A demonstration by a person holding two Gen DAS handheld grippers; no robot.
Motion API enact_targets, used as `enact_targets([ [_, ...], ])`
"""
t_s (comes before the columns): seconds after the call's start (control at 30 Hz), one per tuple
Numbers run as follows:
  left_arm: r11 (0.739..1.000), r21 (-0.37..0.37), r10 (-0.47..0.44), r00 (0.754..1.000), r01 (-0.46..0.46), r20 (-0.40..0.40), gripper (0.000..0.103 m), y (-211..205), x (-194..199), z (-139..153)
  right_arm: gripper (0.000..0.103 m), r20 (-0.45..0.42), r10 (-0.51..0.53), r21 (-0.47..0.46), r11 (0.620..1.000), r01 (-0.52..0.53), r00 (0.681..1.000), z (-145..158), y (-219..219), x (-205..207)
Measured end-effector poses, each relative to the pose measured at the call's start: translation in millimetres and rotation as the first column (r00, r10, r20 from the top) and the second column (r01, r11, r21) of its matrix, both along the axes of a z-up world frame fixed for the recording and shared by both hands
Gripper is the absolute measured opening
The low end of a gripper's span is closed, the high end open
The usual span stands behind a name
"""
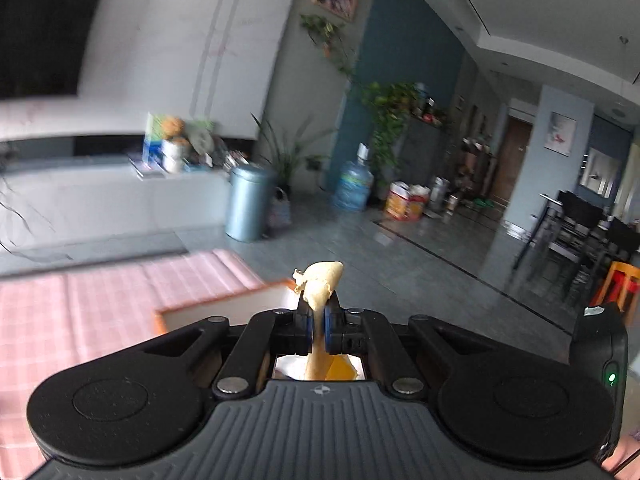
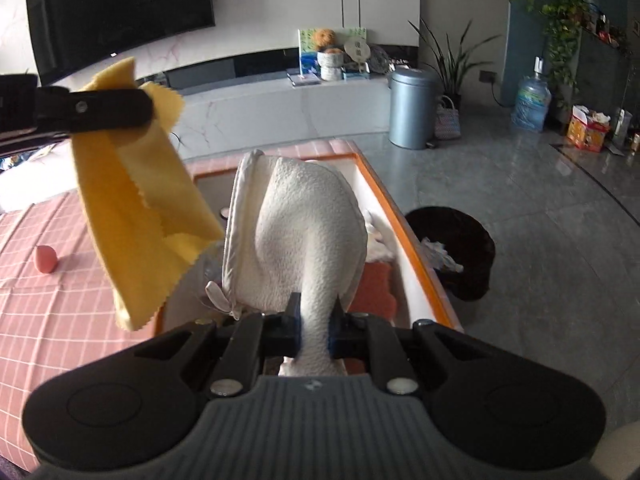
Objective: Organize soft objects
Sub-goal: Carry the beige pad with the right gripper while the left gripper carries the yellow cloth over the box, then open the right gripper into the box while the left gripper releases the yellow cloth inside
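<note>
My left gripper (image 1: 318,312) is shut on a yellow cloth (image 1: 320,280) and holds it in the air. In the right wrist view that gripper (image 2: 150,106) enters from the left, and the yellow cloth (image 2: 140,216) hangs from it over the table's pink checked cover (image 2: 60,320). My right gripper (image 2: 316,320) is shut on a white textured cloth (image 2: 304,236) and holds it above a white box with an orange rim (image 2: 412,252). Inside the box lie an orange-pink cloth (image 2: 376,292) and white fabric (image 2: 378,240).
A small pink object (image 2: 45,258) sits on the checked cover at the left. A dark round bin (image 2: 460,252) stands on the floor right of the box. A grey metal bin (image 2: 412,108) and a water bottle (image 2: 531,100) stand further back.
</note>
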State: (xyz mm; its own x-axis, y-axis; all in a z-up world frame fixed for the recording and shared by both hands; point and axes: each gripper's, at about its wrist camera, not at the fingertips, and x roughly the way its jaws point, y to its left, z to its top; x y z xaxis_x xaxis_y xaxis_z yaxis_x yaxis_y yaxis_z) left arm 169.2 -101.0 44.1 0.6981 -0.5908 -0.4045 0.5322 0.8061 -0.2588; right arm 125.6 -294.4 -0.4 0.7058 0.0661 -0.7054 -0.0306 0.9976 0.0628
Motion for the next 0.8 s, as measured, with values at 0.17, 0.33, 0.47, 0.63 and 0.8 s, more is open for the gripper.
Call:
enact_targets([
  [0.17,0.999,0.008,-0.039,0.99,0.041,-0.138,0.005,-19.0,22.0,-38.9,0.011,-0.084,-0.024,0.0,1.0,0.024,0.996,-23.7,-10.9,10.9],
  [0.33,0.993,0.091,-0.057,0.972,0.08,-0.228,0.005,-27.7,31.4,-65.4,0.014,-0.128,0.002,0.013,1.0,0.0,0.992,-38.1,-5.5,18.2],
  [0.47,0.982,0.155,-0.058,0.957,0.105,-0.284,0.006,-28.2,32.9,-77.7,0.02,-0.164,0.023,0.017,1.0,-0.021,0.986,-45.6,-2.2,26.8],
  [0.63,0.971,0.216,-0.024,0.936,0.106,-0.351,0.009,-29.3,27.8,-91.3,0.029,-0.196,0.026,0.043,0.999,-0.018,0.98,-49.3,-5.2,31.3],
  [0.8,0.973,0.209,-0.024,0.946,0.096,-0.324,0.037,-23.3,23.0,-84.9,0.049,-0.165,0.018,0.011,1.0,-0.017,0.986,-38.1,-3.0,26.7],
])
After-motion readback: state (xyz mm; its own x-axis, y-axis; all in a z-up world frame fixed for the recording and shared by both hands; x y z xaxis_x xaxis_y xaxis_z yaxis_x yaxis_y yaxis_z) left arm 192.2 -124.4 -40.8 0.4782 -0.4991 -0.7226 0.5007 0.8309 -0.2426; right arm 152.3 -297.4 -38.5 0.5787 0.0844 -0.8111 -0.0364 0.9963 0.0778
